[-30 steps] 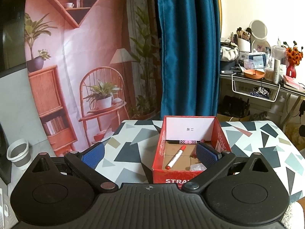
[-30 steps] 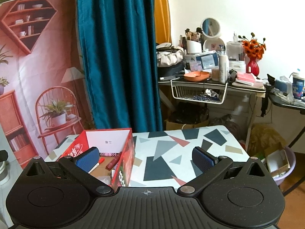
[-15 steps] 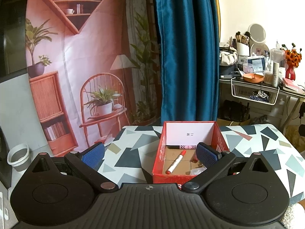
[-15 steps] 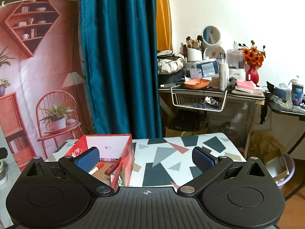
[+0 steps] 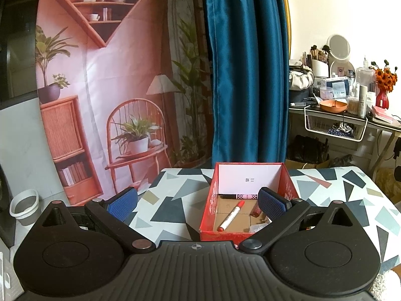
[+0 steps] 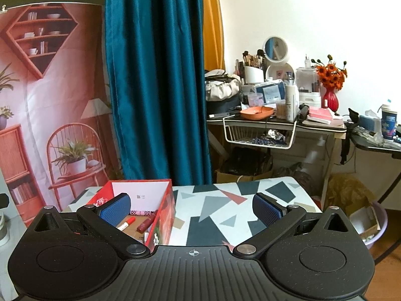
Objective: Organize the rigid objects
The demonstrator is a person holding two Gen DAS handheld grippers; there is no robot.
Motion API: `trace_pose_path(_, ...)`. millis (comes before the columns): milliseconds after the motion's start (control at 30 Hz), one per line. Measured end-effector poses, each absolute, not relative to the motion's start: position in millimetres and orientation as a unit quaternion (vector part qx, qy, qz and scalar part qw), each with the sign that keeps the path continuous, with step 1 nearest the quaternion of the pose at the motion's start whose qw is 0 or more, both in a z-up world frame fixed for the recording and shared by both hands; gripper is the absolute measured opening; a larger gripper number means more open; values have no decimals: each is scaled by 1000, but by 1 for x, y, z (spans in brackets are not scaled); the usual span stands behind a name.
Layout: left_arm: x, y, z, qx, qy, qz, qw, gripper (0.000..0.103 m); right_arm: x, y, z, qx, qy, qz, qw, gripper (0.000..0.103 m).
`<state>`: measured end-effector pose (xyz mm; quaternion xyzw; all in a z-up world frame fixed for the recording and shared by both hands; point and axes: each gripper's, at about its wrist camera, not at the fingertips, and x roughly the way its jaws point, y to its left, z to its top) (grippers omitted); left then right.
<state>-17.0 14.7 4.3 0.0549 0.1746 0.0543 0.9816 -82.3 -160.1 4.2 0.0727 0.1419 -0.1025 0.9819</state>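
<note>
**Items boxed, both grippers empty**

The red box [image 5: 246, 235] sits on the patterned worktop [image 5: 175, 200] and already holds the small items: a red-capped marker [image 5: 230, 216] lying diagonally on the cardboard floor, a black pen [image 5: 238, 196] along the far wall, and a dark red tube [image 6: 147, 221] beside them. Something pale lies in the near right corner, too hidden to identify.

The left gripper [image 5: 198, 202] hovers in front of the box with its fingers spread wide, holding nothing. The right gripper [image 6: 191, 207] hangs over the worktop just right of the box, fingers likewise apart and empty.

No loose item shows on the visible worktop, so the sorting looks finished or nearly so; anything left would lie out of view.
</note>
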Motion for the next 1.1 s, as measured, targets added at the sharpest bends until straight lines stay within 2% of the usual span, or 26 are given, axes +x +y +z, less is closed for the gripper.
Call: trace_pose_path(1100, -16, 15, 2, 51, 181, 49, 981, 103, -81, -157, 2, 72, 145, -103, 981, 103)
